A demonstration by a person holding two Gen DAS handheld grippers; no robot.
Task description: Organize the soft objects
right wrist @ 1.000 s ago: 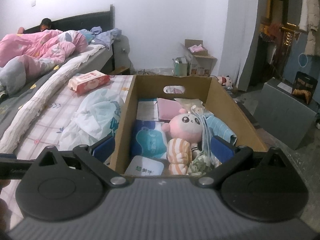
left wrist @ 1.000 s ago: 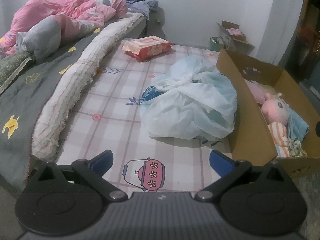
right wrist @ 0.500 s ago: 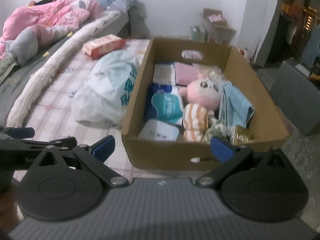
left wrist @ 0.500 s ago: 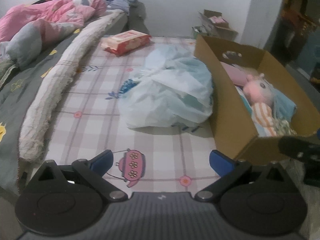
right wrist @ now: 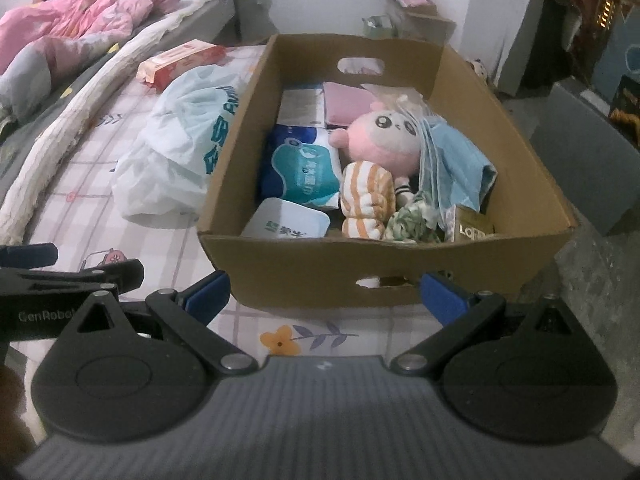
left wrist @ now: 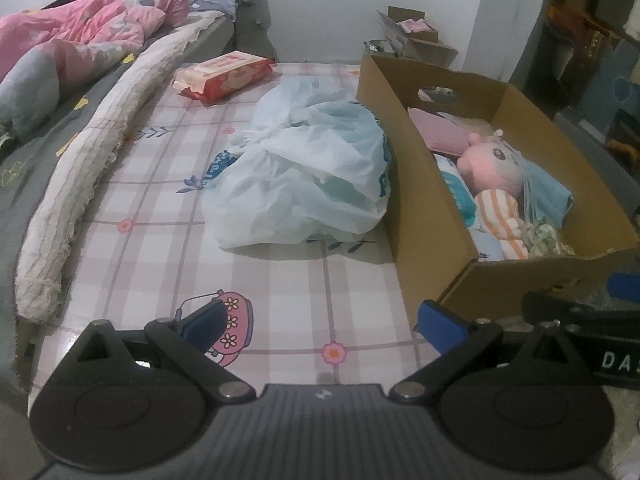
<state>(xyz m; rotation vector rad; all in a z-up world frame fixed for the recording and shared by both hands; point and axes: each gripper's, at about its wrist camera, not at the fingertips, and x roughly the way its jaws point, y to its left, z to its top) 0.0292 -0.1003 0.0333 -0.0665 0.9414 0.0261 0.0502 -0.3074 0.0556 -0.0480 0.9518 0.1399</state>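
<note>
The left gripper (left wrist: 322,320) hangs over the checked sheet (left wrist: 168,216) with its blue-tipped fingers (left wrist: 202,320) spread wide and nothing between them. The right gripper (right wrist: 325,294) is spread just as wide and empty, its tips just short of the near wall of the box (right wrist: 304,264), which stands on the sheet at the bed's edge. Inside the box a pink plush (right wrist: 380,136) leans on a striped roll (right wrist: 368,200), with a blue pack (right wrist: 304,168) to their left, a white tub (right wrist: 286,220) in the near corner, a blue cloth (right wrist: 456,160) to the right and a pink pad (right wrist: 346,102) at the back. A white bag (left wrist: 308,176) lies crumpled against the box's left wall. Beyond it lies a red wipes pack (left wrist: 226,74). A pink quilt (left wrist: 80,36) is heaped on the far bed.
</note>
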